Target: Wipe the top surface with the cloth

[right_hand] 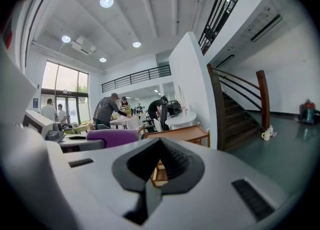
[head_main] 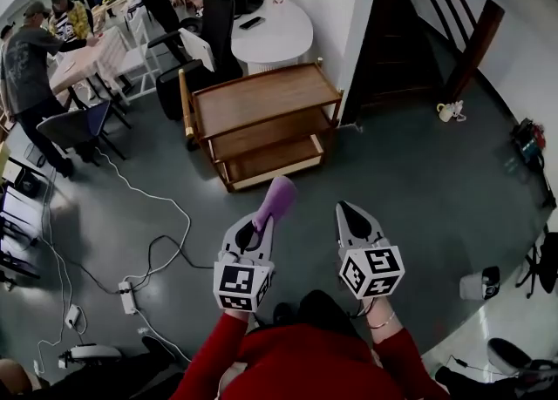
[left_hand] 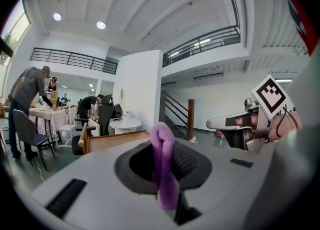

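Observation:
A wooden cart [head_main: 261,98] with three shelves stands on the grey floor ahead of me, its top shelf bare. My left gripper [head_main: 257,224] is shut on a purple cloth [head_main: 277,200], which sticks out past the jaws towards the cart, well short of it. In the left gripper view the cloth [left_hand: 163,146] hangs folded between the jaws, with the cart [left_hand: 117,139] behind it. My right gripper [head_main: 350,211] hovers beside the left at the same height, shut and holding nothing. The right gripper view shows the cart [right_hand: 181,134] beyond the shut jaws and the cloth [right_hand: 112,137] at the left.
Behind the cart are a white round table [head_main: 277,30], a black office chair [head_main: 215,23] and a white wall corner [head_main: 344,15]. People stand around tables at the far left. Cables and a power strip [head_main: 128,296] lie on the floor left. A staircase [head_main: 410,32] rises at the right.

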Available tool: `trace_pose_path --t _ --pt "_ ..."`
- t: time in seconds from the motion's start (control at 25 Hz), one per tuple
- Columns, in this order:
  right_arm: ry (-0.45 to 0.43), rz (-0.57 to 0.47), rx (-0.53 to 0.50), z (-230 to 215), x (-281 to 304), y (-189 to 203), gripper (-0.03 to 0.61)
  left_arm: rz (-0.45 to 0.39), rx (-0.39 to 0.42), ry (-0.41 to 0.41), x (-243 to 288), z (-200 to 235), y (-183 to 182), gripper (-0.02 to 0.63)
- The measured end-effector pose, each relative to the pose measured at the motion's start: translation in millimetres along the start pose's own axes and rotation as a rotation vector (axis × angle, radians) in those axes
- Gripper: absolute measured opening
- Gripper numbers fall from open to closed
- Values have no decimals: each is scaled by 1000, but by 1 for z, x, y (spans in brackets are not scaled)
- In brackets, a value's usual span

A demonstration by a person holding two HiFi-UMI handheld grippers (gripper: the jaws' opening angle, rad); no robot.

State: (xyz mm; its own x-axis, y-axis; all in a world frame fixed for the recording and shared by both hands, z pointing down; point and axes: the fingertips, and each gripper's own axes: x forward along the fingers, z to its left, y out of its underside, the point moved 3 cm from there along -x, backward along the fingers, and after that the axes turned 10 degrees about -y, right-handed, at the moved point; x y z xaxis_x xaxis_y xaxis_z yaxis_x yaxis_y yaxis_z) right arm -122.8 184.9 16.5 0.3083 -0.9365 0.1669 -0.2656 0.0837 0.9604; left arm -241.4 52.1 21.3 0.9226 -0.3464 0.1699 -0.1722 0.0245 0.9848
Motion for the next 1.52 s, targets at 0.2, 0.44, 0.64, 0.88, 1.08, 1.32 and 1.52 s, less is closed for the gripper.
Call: trace_pose_path --t 0.2,0.44,0.64,0.88,1.08,1.32,1.52 --pt "40 5 12 -33 12 -4 11 5 1 13 37 -6 -4 54" --pt "36 -5 5 -99 50 -14 11 36 -2 -3 112 -17 1 54" --pt "-2 20 11 -169 88 -32 11 77 -30 -61 191 -23 -3 54" --pt "-43 89 19 -230 138 -43 11 82 -19 -75 266 -38 -20 54" --pt "-77 130 10 -239 167 -39 11 118 -32 -73 299 -39 -13 54" --pt "-64 165 24 -244 172 -25 11 186 -66 -47 321 -37 14 54" --pt "4 212 36 -266 174 9 11 152 -92 47 402 -71 33 54"
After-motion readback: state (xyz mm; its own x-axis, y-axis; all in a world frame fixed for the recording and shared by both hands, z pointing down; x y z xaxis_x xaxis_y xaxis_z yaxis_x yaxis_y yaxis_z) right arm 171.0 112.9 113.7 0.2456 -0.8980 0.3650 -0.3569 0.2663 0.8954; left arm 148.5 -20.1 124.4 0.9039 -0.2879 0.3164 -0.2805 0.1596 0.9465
